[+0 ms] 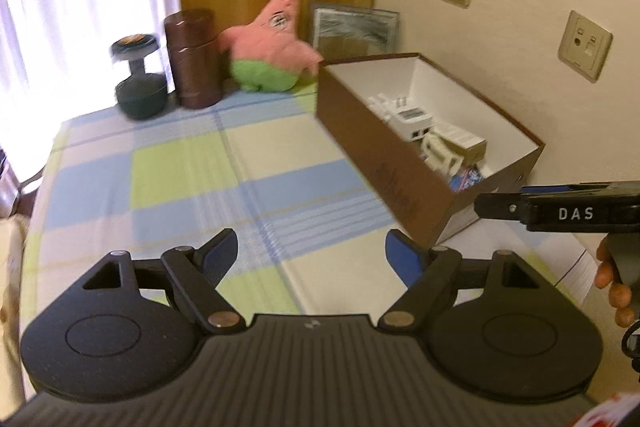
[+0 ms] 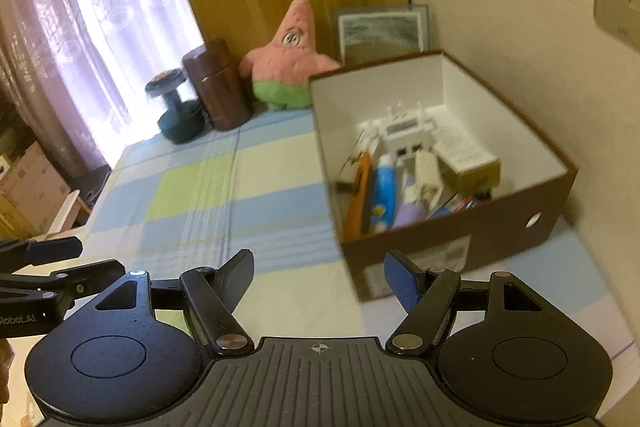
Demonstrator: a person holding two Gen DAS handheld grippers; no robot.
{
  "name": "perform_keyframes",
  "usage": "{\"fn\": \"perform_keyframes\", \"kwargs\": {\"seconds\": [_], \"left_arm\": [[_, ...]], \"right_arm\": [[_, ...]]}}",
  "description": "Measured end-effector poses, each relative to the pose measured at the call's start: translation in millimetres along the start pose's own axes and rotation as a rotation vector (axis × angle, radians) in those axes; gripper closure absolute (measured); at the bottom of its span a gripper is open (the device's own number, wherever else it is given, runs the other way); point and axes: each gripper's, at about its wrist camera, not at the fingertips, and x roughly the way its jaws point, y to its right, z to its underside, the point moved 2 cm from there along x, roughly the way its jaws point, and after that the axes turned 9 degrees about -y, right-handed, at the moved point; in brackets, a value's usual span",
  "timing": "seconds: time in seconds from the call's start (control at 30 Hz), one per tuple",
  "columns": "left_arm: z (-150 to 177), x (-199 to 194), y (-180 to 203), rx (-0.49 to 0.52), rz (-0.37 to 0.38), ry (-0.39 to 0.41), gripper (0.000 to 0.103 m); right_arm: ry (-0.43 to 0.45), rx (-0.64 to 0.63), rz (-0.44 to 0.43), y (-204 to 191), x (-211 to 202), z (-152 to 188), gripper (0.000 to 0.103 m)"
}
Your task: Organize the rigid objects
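Both your left hand-held gripper [image 1: 311, 255] and right hand-held gripper [image 2: 319, 278] gape empty; the brown open cardboard box [image 2: 448, 239] looks light, so grip its stiff rim.

Left gripper [image 1: 310, 253] and right gripper [image 2: 319, 273] both spread wide, empty.

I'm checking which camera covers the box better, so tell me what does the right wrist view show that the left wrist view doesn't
Only the right wrist view looks down into the brown box far enough to show the orange item, the blue and white tube and the round hole in its end wall, plus cardboard boxes on the floor.

Only the left wrist view shows the person's fingers on the right gripper's handle.

Both show the white charger, the pink star plush, the brown canister, the dumbbell, and open, empty grippers: left, right.
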Motion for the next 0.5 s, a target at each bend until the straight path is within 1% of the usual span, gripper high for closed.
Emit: {"fn": "perform_keyframes", "kwargs": {"seconds": [0.17, 0.37, 0.43, 0.5], "left_arm": [[31.1, -16.6, -15.7, -0.035, -0.036, -0.032, 0.025], [68.9, -32.3, -29.0, -0.079, -0.058, -0.081, 0.026], [79.7, -36.3, -34.3, -0.098, -0.067, -0.097, 0.028], [89.3, -40.2, -38.9, -0.118, -0.074, -0.111, 0.029]], "right_arm": [[-0.044, -0.037, -0.034, -26.4, -0.6, 21.4, 0.034], [-0.089, -0.105, -0.073, -59.7, 0.8, 47.7, 0.034], [-0.103, -0.136, -0.085, -69.7, 1.6, 55.6, 0.034], [-0.121, -0.155, -0.095, -77.7, 3.0, 64.0, 0.034]]}}
